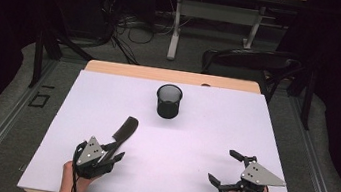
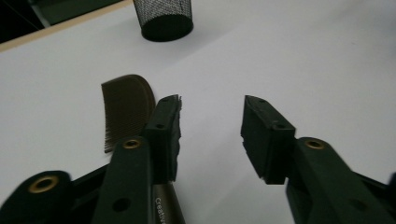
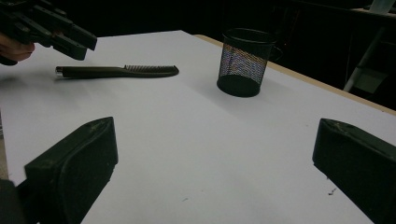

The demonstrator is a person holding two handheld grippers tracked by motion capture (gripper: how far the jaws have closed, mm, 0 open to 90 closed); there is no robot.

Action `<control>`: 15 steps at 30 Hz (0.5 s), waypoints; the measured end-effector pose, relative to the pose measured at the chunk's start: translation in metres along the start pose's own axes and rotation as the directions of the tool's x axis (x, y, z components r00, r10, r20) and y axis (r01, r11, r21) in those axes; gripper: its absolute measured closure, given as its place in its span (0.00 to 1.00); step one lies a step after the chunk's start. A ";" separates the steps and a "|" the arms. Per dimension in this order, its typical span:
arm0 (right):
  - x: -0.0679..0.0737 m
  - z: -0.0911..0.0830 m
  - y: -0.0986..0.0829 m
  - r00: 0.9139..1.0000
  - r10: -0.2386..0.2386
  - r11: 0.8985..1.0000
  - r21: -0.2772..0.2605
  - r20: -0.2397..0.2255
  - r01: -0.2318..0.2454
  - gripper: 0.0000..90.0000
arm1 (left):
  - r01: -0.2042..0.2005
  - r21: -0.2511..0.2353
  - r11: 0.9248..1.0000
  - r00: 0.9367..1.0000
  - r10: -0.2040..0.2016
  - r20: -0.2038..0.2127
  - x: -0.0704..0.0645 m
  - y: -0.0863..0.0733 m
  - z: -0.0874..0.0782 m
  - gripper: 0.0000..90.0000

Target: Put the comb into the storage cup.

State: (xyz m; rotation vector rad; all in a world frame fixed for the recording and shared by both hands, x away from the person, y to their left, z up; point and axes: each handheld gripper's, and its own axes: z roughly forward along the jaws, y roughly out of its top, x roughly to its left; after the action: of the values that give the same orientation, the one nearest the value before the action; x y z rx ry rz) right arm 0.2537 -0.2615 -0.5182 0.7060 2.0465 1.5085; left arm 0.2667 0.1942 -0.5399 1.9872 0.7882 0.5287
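Observation:
A dark comb (image 1: 123, 133) lies flat on the white table (image 1: 204, 131), teeth end pointing toward a black mesh cup (image 1: 168, 101) that stands upright at the far middle. My left gripper (image 1: 117, 151) is open and hovers over the comb's handle end. In the left gripper view the comb (image 2: 126, 107) runs under the left jaw rather than between the jaws of the left gripper (image 2: 210, 121), and the mesh cup (image 2: 163, 18) is ahead. My right gripper (image 1: 222, 165) stands wide open at the near right, holding nothing. The right gripper view looks past my right gripper (image 3: 215, 135) at the comb (image 3: 116, 71), the cup (image 3: 243, 63) and the left gripper (image 3: 51, 28).
The table's wooden far edge (image 1: 171, 76) shows beyond the white sheet. A dark chair (image 1: 249, 59) stands behind the table at the right. Cables (image 1: 128, 24) and desk legs lie on the floor farther back. Bare white surface spreads between the two grippers.

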 end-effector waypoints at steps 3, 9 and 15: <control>-0.001 0.000 0.000 1.000 0.000 1.000 0.006 0.000 0.000 0.00 | 0.004 0.034 0.999 1.000 -0.004 0.007 0.000 -0.002 0.001 0.84; 0.000 -0.001 0.000 1.000 0.004 1.000 0.005 0.001 -0.004 0.00 | 0.026 0.111 0.993 0.999 -0.029 0.026 0.000 -0.007 0.000 1.00; 0.000 -0.001 0.000 1.000 -0.001 1.000 0.006 0.002 0.001 0.00 | 0.049 0.165 0.985 0.998 -0.055 0.030 0.003 -0.011 -0.004 1.00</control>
State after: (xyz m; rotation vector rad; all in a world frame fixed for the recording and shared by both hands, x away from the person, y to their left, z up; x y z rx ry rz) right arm 0.2536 -0.2624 -0.5181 0.7089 2.0504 1.5008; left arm 0.2633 0.2030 -0.5472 2.1147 0.8837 0.4085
